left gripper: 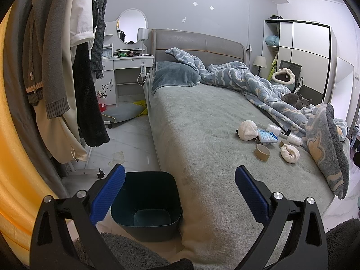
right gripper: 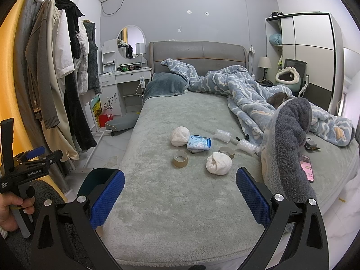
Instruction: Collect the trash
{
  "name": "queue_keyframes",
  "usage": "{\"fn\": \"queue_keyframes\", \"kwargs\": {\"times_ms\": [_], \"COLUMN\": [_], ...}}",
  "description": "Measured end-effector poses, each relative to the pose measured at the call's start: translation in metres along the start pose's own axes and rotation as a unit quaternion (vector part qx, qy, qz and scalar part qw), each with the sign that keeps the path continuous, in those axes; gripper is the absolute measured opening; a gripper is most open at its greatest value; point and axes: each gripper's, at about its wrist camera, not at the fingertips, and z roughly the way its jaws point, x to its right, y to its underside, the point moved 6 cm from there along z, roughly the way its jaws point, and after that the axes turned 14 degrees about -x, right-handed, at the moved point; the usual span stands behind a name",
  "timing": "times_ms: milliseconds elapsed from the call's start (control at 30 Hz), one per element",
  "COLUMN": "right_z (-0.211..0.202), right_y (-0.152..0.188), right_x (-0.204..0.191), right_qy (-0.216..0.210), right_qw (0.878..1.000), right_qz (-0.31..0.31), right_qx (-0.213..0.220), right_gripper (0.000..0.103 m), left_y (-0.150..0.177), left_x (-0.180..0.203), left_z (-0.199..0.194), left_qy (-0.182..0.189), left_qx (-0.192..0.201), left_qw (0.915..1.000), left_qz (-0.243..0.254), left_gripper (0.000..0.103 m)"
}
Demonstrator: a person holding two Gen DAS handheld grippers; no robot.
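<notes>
Trash lies on the grey bed [right gripper: 171,202]: two cardboard tape rolls [right gripper: 180,158] [right gripper: 227,151], a blue tissue pack [right gripper: 199,144], bubble wrap pieces [right gripper: 222,135] and two white rolled bundles [right gripper: 179,136] [right gripper: 218,163]. The same pile shows in the left wrist view, with a roll [left gripper: 262,152] and the pack [left gripper: 267,136]. A dark bin [left gripper: 146,204] stands on the floor by the bed's near corner. My left gripper [left gripper: 180,193] is open and empty above the bin's edge. My right gripper [right gripper: 180,193] is open and empty, short of the pile.
A blue patterned blanket [right gripper: 247,94] lies heaped on the bed's right side with a grey cat [left gripper: 299,100] on it. A phone [right gripper: 307,167] lies near the right edge. Clothes hang on a rack [right gripper: 67,85] at left. A white dresser [right gripper: 126,78] stands beyond.
</notes>
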Motion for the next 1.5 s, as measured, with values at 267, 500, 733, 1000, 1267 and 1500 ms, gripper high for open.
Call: {"fn": "queue_keyframes", "kwargs": {"times_ms": [267, 500, 733, 1000, 1267, 1500], "right_z": [0.0, 0.0, 0.0, 0.0, 0.0, 0.004], "right_y": [0.0, 0.0, 0.0, 0.0, 0.002, -0.001], "right_x": [0.0, -0.001, -0.001, -0.001, 0.002, 0.01], "right_qy": [0.0, 0.0, 0.001, 0.001, 0.011, 0.026], "right_qw": [1.0, 1.0, 1.0, 1.0, 1.0, 0.999], "right_qz": [0.0, 0.0, -0.001, -0.001, -0.004, 0.002], "right_qx": [0.0, 0.0, 0.0, 0.0, -0.009, -0.023], "right_gripper": [0.1, 0.1, 0.1, 0.1, 0.1, 0.1], "left_y": [0.0, 0.0, 0.0, 0.0, 0.0, -0.007], "left_x": [0.0, 0.0, 0.0, 0.0, -0.001, 0.009], "left_z": [0.0, 0.0, 0.0, 0.0, -0.002, 0.0], "left_qy": [0.0, 0.0, 0.0, 0.004, 0.016, 0.031], "left_qx": [0.0, 0.0, -0.001, -0.002, -0.009, -0.014], "left_qw": [1.0, 1.0, 1.0, 1.0, 0.9998, 0.9991], "left_qz": [0.0, 0.0, 0.0, -0.001, 0.003, 0.027], "left_gripper": [0.1, 0.1, 0.1, 0.1, 0.1, 0.1]}}
